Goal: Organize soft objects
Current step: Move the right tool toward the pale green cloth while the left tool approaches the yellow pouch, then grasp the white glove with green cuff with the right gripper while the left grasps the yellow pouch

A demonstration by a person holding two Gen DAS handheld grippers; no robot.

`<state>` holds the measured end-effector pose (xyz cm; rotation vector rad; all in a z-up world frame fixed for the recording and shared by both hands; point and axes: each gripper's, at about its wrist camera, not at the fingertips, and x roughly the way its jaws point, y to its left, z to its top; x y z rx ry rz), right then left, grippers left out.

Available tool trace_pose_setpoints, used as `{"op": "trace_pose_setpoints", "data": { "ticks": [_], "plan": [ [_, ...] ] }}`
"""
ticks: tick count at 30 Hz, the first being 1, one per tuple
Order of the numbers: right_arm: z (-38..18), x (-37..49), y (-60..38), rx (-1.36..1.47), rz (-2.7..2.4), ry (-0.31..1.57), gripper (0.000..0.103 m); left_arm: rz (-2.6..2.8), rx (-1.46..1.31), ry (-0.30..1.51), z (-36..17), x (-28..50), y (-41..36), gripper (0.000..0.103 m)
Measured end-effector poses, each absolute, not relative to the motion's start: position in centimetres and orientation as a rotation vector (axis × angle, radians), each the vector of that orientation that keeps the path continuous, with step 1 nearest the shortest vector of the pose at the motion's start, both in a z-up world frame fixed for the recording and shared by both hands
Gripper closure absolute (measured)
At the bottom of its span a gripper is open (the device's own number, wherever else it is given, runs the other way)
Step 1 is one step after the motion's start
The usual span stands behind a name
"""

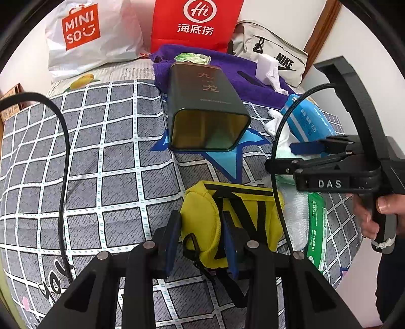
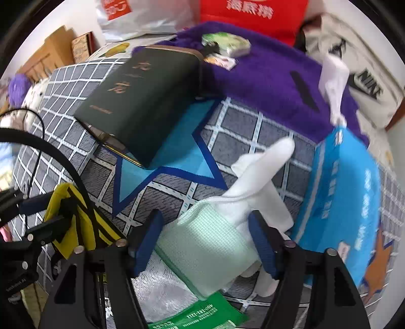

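Pouch (image 1: 202, 222), yellow, is sitting clamped in the left hand-held gripper (image 1: 201, 243) just below the open tin (image 1: 207, 108), probably to pack; the right hand-held gripper (image 2: 205, 243) is straddling a white glove (image 2: 253, 182), half-wide, not pressing.

Left gripper (image 1: 201, 243) points steeply down, jaws clamped; right gripper (image 2: 206, 243) angled down, jaws apart.

A bed (image 1: 106, 157) with a grey sheet checked in white fills most of both views. Behind it, along the top of the frame, stands a white wall (image 1: 283, 15). A brown wooden trim (image 1: 322, 30) runs down the upper right. Even daylight, no hard shadows.
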<state>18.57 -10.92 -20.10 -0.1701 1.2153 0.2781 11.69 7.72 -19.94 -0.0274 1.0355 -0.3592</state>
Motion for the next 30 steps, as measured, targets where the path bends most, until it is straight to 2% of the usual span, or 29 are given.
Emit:
{"op": "trace_pose_setpoints", "data": {
  "ticks": [1, 5, 11, 20, 23, 25, 27, 29, 30],
  "plan": [
    [-20.2, 18.6, -11.2, -0.161, 0.272, 1.216, 0.052, -0.361, -0.032, 1.037, -20.0, 11.7, 7.8, 0.072],
    [-19.7, 18.2, -11.8, -0.164, 0.291, 1.180, 0.087, -0.368, -0.049, 1.043, -20.2, 11.8, 8.3, 0.072],
    [-18.5, 16.7, -12.4, -0.188, 0.299, 1.107, 0.093, -0.367, -0.046, 1.047, -20.5, 12.0, 8.2, 0.072],
    [-15.4, 13.0, -13.1, -0.063, 0.454, 1.101, 0.093, -0.364, -0.048, 1.054, -20.6, 12.2, 8.1, 0.072],
    [-16.2, 12.3, -12.5, -0.109, 0.464, 1.128, 0.092, -0.366, -0.050, 1.054, -20.7, 12.3, 8.2, 0.072],
    [-16.9, 12.3, -12.5, -0.121, 0.439, 1.129, 0.086, -0.365, -0.058, 1.056, -20.7, 12.4, 8.3, 0.072],
    [-17.1, 12.5, -12.6, -0.115, 0.420, 1.119, 0.062, -0.364, -0.057, 1.056, -20.7, 12.4, 8.2, 0.072],
    [-17.1, 12.7, -12.4, -0.132, 0.403, 1.088, 0.045, -0.363, -0.056, 1.058, -20.7, 12.4, 8.2, 0.072],
    [-17.1, 12.8, -12.2, -0.145, 0.389, 1.068, 0.043, -0.361, -0.055, 1.059, -20.6, 12.4, 8.2, 0.072]
  ]
}}
